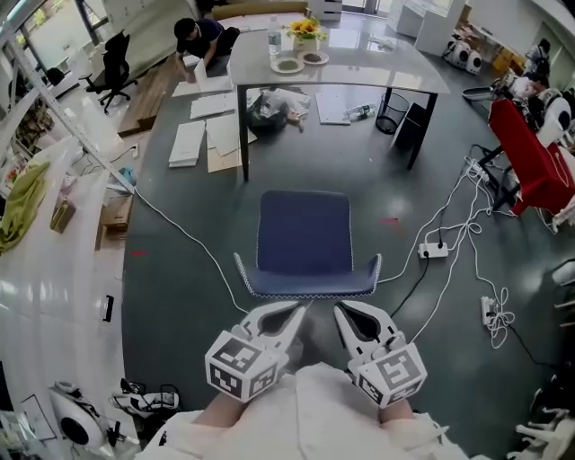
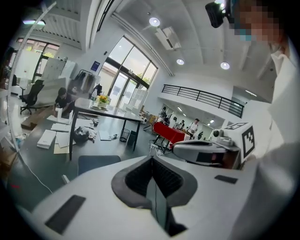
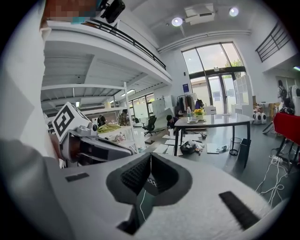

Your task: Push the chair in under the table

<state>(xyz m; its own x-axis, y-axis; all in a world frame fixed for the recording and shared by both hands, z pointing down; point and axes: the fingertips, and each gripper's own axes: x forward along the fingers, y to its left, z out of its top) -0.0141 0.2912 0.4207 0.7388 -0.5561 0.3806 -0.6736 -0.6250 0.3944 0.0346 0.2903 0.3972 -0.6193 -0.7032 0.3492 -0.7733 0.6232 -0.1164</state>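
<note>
The chair point(image 1: 304, 235) has a dark blue seat and a backrest with a white mesh edge. It stands on the grey floor a little short of the table point(image 1: 359, 70), facing it. That table has a pale glossy top on black legs. My left gripper point(image 1: 299, 308) and right gripper point(image 1: 340, 308) are side by side, both shut, with their tips right at the rear of the backrest. I cannot tell whether they touch it. The left gripper view shows the shut left gripper point(image 2: 151, 161), the blue seat point(image 2: 96, 164) and the table point(image 2: 110, 112) beyond. The right gripper view shows the right gripper point(image 3: 150, 157) and the table point(image 3: 220, 119).
Flowers point(image 1: 305, 27), a bottle and plates sit on the table. Papers and boards point(image 1: 208, 126) and a dark bag lie under its left side, and a black bin point(image 1: 393, 112) under its right. White cables and a power strip point(image 1: 434, 250) lie to the chair's right. A person point(image 1: 202, 40) crouches beyond.
</note>
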